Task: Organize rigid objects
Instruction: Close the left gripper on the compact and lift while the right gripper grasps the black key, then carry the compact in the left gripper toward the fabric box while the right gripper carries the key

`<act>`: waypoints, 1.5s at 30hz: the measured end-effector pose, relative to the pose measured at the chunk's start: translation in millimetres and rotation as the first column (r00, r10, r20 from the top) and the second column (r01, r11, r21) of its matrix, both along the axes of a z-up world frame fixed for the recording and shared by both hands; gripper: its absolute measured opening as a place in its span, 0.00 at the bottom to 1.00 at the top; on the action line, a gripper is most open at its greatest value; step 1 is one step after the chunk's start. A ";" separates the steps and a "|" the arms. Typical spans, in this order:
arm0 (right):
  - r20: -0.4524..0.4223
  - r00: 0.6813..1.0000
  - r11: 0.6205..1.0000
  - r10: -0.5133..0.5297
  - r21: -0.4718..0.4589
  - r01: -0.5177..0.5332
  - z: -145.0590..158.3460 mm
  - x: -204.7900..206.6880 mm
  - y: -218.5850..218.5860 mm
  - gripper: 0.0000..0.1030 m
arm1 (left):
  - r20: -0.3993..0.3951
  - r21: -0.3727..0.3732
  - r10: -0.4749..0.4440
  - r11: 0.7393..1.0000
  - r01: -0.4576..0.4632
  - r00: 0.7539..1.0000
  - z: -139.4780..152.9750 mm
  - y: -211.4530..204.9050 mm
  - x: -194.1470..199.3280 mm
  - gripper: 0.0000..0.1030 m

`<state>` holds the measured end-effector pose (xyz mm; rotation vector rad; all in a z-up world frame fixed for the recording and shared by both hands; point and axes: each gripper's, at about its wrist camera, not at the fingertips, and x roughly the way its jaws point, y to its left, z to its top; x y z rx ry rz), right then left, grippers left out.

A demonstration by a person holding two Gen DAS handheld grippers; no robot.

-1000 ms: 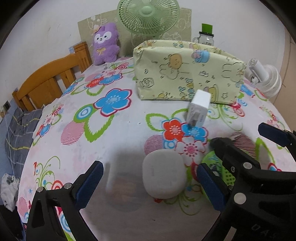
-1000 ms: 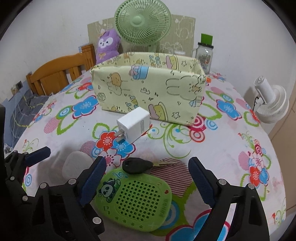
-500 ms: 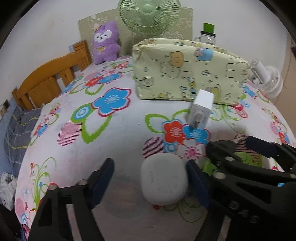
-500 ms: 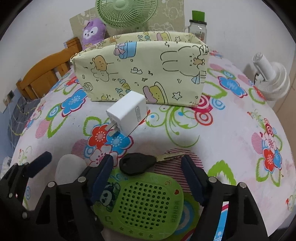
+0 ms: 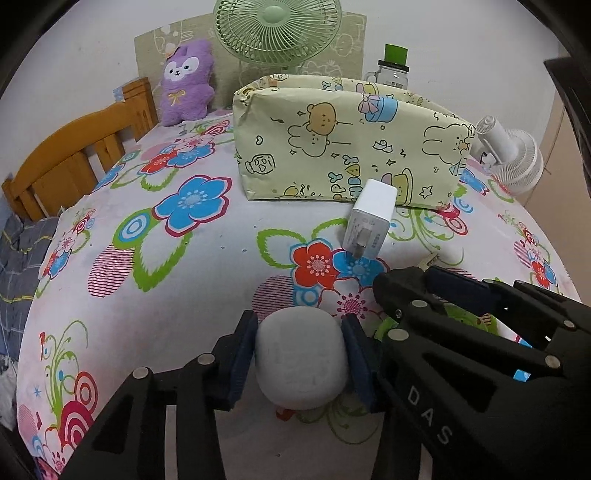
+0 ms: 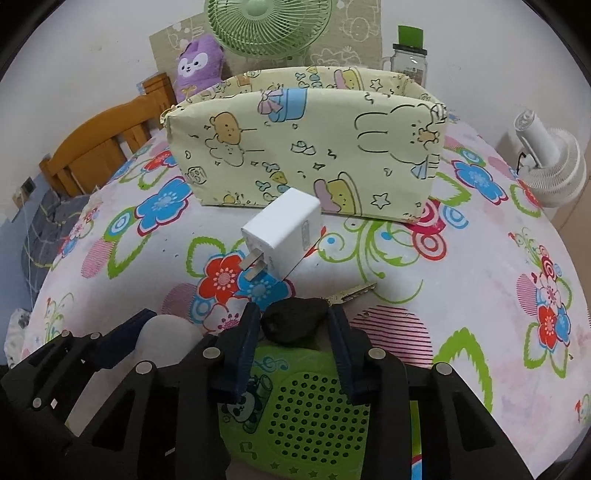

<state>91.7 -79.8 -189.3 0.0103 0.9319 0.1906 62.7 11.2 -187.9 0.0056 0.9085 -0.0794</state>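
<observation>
On the flowered cloth lies a white rounded case (image 5: 301, 363). My left gripper (image 5: 300, 354) has its jaws closing, and both blue pads touch the case's sides. My right gripper (image 6: 294, 332) is also closing, its pads against the black head of a key (image 6: 293, 320); the metal blade (image 6: 351, 292) sticks out to the right. A green panda speaker (image 6: 306, 417) lies under the right gripper. A white charger plug (image 5: 371, 221) (image 6: 284, 236) lies just beyond, in front of the yellow cartoon-print storage box (image 5: 351, 147) (image 6: 306, 147), which is open at the top.
Behind the box stand a green fan (image 5: 277, 29), a purple plush toy (image 5: 188, 81) and a jar with a green lid (image 5: 393, 70). A small white fan (image 6: 550, 166) sits at the right edge. A wooden chair back (image 5: 74, 147) borders the left side.
Both grippers' jaws have come in from wide open: the left onto the white case, the right onto the key's black head. The right gripper has edged forward a little.
</observation>
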 end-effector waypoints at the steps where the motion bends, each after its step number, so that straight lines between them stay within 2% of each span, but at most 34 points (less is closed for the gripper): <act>1: 0.002 1.000 1.000 0.000 -0.003 0.000 0.5 0.2 -0.2 0.39 | -0.001 -0.004 -0.002 1.000 0.002 1.000 0.2 -0.6 0.3 0.47; 16: 0.047 0.999 1.000 -0.022 0.008 0.022 16.9 -4.5 -17.9 0.39 | 0.037 0.016 -0.008 1.000 0.007 0.999 16.1 -16.7 0.2 0.47; 29: 0.099 0.995 0.999 -0.031 0.011 0.030 42.5 -12.7 -32.0 0.39 | 0.087 0.042 -0.006 0.999 0.002 0.996 38.1 -27.9 -2.9 0.47; 45: 0.160 0.986 0.999 -0.043 0.024 0.039 79.9 -25.3 -48.2 0.39 | 0.147 0.033 -0.017 0.999 0.012 0.989 72.5 -41.3 -11.7 0.47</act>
